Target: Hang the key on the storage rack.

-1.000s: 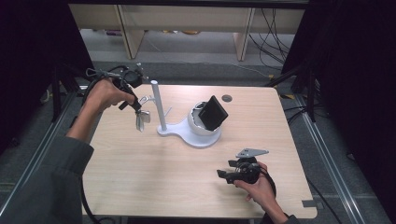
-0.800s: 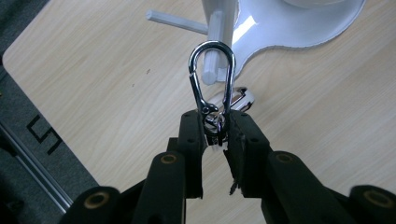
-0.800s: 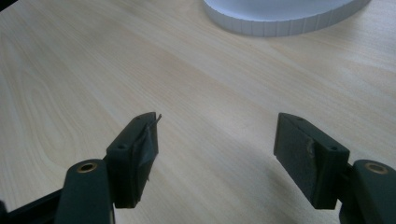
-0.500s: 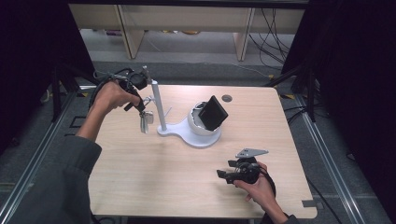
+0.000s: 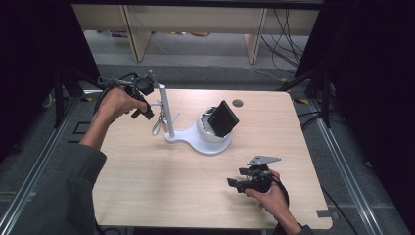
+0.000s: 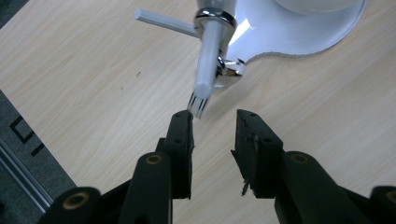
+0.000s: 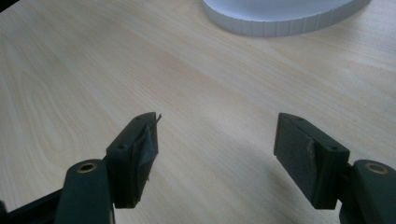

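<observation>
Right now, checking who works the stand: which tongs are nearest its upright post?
The left tongs, beside the post, jaws just opening with nothing between them; the right tongs sit far off by the table front edge.

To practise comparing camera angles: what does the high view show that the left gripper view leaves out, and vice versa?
High view: the person's hands, the open right gripper, the black box on the stand. Left gripper view: the shiny collar on the post, and the left gripper, whose jaws have just been opening, with nothing between them. Both: the white stand, its post, the table.
</observation>
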`<state>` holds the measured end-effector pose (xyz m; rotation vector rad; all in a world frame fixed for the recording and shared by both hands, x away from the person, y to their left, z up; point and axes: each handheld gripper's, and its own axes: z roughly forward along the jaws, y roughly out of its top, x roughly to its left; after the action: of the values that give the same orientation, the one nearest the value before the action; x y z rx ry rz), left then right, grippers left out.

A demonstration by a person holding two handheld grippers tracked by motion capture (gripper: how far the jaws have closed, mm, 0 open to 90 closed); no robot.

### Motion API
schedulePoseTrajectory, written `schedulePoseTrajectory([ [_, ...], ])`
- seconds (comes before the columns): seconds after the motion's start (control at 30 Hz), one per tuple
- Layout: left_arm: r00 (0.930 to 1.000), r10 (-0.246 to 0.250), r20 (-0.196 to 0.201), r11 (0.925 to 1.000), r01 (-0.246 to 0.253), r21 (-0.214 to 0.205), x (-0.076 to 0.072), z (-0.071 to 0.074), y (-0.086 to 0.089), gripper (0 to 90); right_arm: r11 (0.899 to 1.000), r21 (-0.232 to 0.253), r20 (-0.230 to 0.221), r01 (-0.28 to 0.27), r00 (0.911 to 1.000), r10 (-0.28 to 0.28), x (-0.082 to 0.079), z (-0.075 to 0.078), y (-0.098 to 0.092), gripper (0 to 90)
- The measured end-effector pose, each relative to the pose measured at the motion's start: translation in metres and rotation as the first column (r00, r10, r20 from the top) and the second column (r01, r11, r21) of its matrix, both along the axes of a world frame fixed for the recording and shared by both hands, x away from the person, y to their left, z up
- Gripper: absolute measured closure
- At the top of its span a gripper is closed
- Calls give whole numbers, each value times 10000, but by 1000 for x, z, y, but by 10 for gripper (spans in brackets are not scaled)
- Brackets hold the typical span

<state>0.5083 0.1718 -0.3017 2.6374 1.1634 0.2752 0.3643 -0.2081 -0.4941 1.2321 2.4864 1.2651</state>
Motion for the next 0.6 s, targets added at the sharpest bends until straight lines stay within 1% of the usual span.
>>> schedulePoseTrajectory([
  [0.03, 10000, 79, 20, 10000, -79, -52, -1, 0, 0, 650, 10000, 40, -26, -51, 10000, 51, 0, 0, 0, 316],
  [0.07, 10000, -25, 29, 10000, 25, -30, -2, 1, 1, 649, 10000, -1, -17, -19, 10000, 19, 0, 0, 0, 316],
  [0.1, 10000, 41, 88, 9999, -40, -123, -3, 1, 2, 648, 9999, -68, -110, 78, 9999, -79, 0, 0, 0, 316],
  [0.13, 9999, 44, 91, 9999, -42, -161, -3, 1, 2, 646, 9999, 56, -110, 100, 9999, -99, 0, 0, 0, 316],
  [0.17, 9999, 10, 101, 9999, -8, -170, -3, 1, 3, 640, 9996, 39, -233, 262, 9994, -261, -2, 1, 1, 316],
  [0.2, 9999, 19, 116, 9999, -17, -146, -4, 2, 3, 633, 9998, -13, -124, 204, 9997, -205, -1, 1, 1, 316],
  [0.23, 9999, 14, 165, 9998, -11, -208, -6, 1, 4, 628, 9998, -49, -77, 171, 9998, -171, -1, 1, 1, 316],
  [0.3, 9998, 39, 210, 9996, -33, -296, -8, 1, 4, 623, 9999, -86, -59, 146, 9999, -146, -1, 1, 1, 316],
  [0.33, 9998, -18, 184, 9996, 24, -295, -9, 1, 5, 620, 9998, -152, 148, 92, 9998, -90, 0, 1, 0, 316],
  [0.37, 9998, -121, 155, 9994, 126, -326, -9, 1, 5, 618, 9997, -191, 185, 124, 9998, -121, 0, 1, -1, 316],
  [0.4, 9999, -47, 146, 9991, 53, -410, -11, 1, 5, 613, 9998, -196, 196, 97, 9998, -93, 0, 1, -1, 316],
  [0.43, 9997, -113, 199, 9992, 120, -381, -11, 0, 5, 609, 9998, -182, 173, 67, 9998, -64, 0, 1, 0, 316],
  [0.47, 9997, -151, 186, 9992, 158, -378, -13, -1, 5, 604, 10000, -3, 103, -49, 9999, 49, 1, -1, 0, 316],
  [0.5, 9997, -190, 163, 9990, 196, -398, -14, -1, 5, 601, 10000, 29, -3, -51, 10000, 51, 1, -1, 1, 316],
  [0.53, 9996, -202, 179, 9990, 209, -386, -14, -1, 6, 596, 10000, 41, 9, -58, 10000, 58, 2, -1, 1, 316],
  [0.57, 9997, -155, 213, 9990, 164, -415, -15, -1, 7, 590, 10000, 35, -45, 36, 10000, -35, 1, -1, 0, 316],
  [0.6, 9996, -57, 285, 9987, 72, -507, -16, 0, 8, 586, 9998, -147, -8, 152, 9999, -152, 1, 0, 0, 316],
])
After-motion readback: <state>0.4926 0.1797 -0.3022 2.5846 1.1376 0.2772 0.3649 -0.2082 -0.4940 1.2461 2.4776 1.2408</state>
